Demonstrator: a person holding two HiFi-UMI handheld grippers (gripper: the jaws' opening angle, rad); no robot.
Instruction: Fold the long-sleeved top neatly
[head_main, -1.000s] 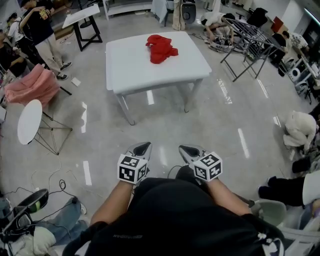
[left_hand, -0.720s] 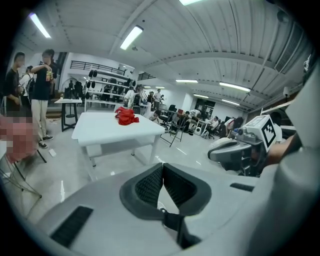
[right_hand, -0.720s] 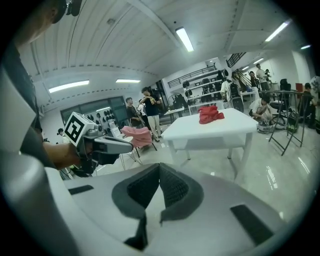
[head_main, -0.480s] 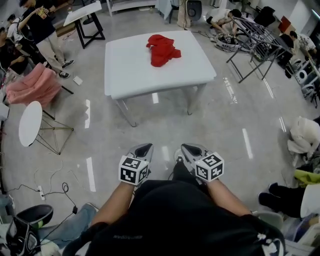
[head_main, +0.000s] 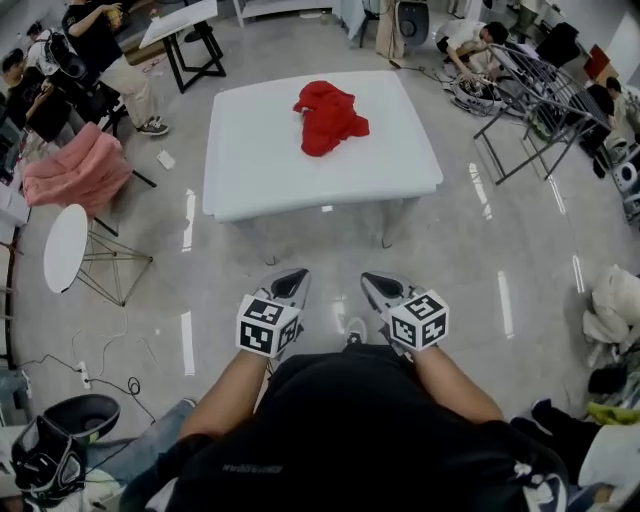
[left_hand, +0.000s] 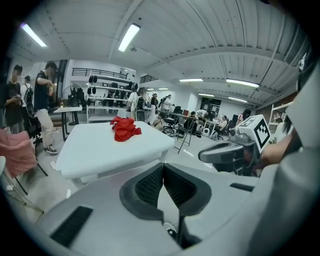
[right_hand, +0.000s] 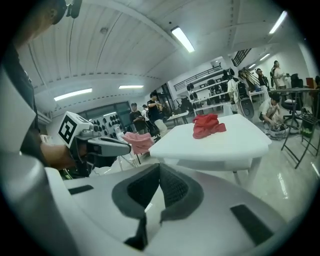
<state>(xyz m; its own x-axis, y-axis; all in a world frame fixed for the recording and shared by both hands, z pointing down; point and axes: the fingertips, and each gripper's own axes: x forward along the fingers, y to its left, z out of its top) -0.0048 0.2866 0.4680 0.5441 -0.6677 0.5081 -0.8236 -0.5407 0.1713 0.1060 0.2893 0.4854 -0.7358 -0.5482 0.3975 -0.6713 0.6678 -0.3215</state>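
We list: worktop (head_main: 260, 165) at 12 o'clock, bearing one crumpled red top (head_main: 330, 117); left hand-held gripper (head_main: 291, 282), right hand-held gripper (head_main: 377, 286) at 6 o'clock, both closed, empty.

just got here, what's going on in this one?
A person holds a gripper in each hand and stands short of the white table. The left gripper and right gripper are both shut and empty, held out over the floor. The red long-sleeved top lies crumpled on the table's far half, untouched. Folding hasn't started.
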